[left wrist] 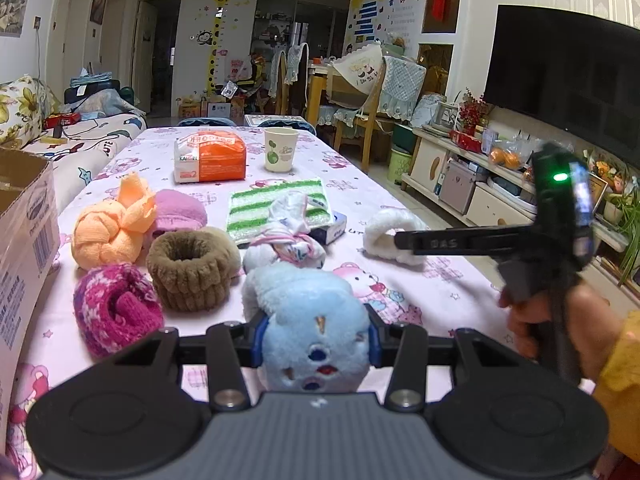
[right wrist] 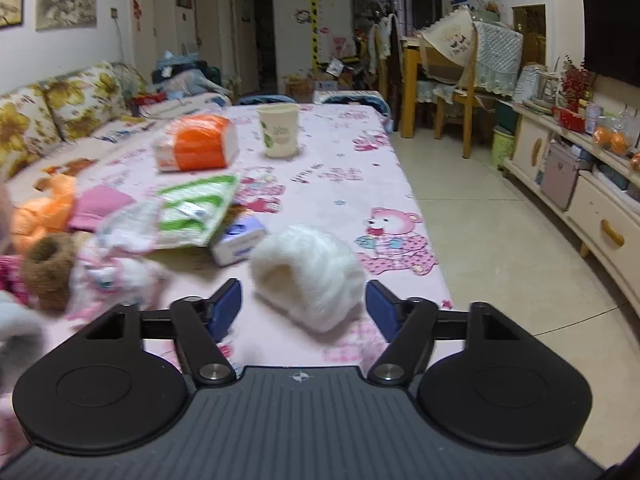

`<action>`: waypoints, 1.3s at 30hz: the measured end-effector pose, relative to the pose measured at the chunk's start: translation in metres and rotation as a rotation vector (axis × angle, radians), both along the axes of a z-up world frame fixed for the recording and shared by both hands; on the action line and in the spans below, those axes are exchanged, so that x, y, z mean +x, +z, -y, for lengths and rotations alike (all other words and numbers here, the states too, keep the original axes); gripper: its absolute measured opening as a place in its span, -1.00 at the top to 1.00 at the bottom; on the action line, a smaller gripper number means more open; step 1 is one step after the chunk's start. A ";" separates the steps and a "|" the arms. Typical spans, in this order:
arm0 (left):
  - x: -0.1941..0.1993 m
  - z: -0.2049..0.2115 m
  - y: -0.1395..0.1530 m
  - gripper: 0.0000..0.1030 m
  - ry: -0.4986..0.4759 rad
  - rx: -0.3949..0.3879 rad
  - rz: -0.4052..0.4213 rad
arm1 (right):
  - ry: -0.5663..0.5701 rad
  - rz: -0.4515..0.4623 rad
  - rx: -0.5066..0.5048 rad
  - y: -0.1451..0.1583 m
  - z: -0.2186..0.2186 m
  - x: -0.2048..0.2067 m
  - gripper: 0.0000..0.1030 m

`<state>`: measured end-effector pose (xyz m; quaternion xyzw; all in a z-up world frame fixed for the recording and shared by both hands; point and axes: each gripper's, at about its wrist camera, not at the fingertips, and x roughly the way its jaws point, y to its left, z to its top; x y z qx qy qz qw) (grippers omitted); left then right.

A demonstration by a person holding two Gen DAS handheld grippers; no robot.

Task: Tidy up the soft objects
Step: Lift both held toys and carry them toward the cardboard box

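Left tongs (left wrist: pixel 316 344) pinch the blue plush toy (left wrist: pixel 312 320), its fluff squashing easily between them. Right tongs (right wrist: pixel 300 308) stand spread around the white fluffy roll (right wrist: pixel 308 272), which lies on the pink surface (right wrist: pixel 360 160); light and springy, best squeezed across its middle.

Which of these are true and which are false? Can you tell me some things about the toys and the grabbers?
1. The left gripper squeezes a blue plush toy. True.
2. The right gripper is shut. False: its jaws stand wide open, with the white fluffy roll between them, not pinched.
3. The paper cup lies tipped over. False: it stands upright.
4. The brown fuzzy ring rests on the table. True.
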<state>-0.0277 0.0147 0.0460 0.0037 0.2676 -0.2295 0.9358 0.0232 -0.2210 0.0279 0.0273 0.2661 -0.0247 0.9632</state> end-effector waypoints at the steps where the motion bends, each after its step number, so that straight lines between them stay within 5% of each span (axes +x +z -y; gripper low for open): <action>1: 0.000 -0.002 0.001 0.14 -0.002 0.001 0.003 | 0.000 -0.002 0.003 -0.004 0.003 0.006 -0.91; 15: 0.016 -0.011 0.001 0.14 0.014 0.020 0.016 | 0.011 -0.054 -0.026 -0.027 0.006 0.055 -1.00; 18: 0.017 -0.011 0.001 0.14 0.024 0.022 0.012 | -0.002 -0.072 -0.018 -0.028 0.008 0.056 -0.87; 29: 0.014 -0.013 0.005 0.14 0.024 0.020 0.019 | 0.005 -0.047 -0.064 -0.021 0.001 0.041 0.16; 39: 0.001 -0.022 0.023 0.14 0.031 0.008 0.082 | 0.001 0.045 -0.027 0.012 -0.011 0.010 0.31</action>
